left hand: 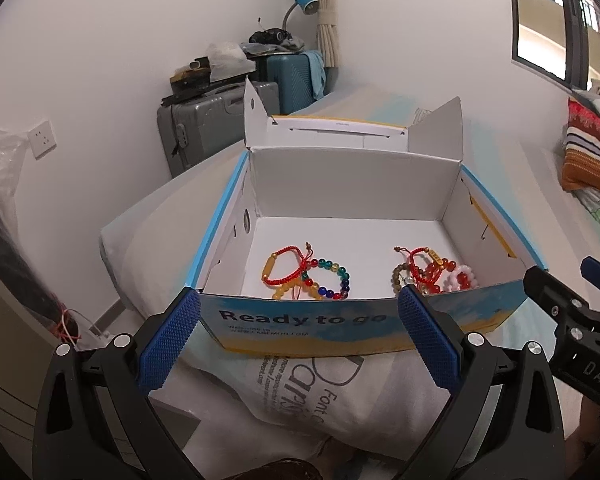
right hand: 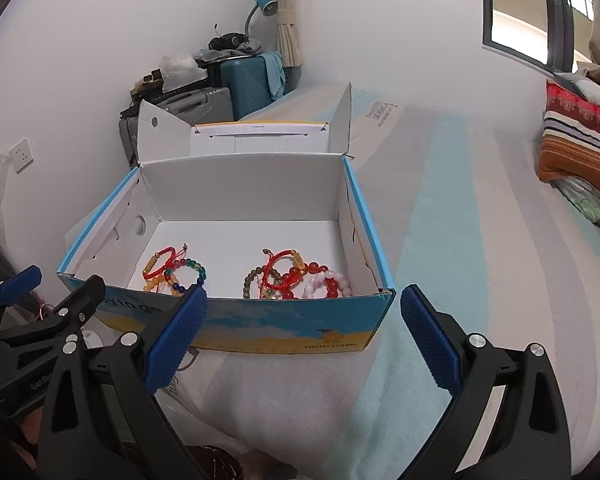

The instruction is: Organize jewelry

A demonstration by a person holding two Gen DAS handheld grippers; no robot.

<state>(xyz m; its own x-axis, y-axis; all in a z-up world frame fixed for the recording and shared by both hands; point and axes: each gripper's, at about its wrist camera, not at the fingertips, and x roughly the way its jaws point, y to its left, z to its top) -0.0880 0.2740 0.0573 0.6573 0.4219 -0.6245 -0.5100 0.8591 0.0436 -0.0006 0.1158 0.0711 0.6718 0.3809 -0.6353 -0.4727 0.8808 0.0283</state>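
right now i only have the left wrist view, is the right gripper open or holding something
Observer: The right gripper is open and empty, held just short of the box.
Operator: the right pile is half hidden for me, whats at its right end
Observer: A pink bead bracelet lies there as a full loop, touching a red bead bracelet, close to the box's right wall.

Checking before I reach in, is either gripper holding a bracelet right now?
No, the left gripper and right gripper both hang open outside the box, fingers empty.
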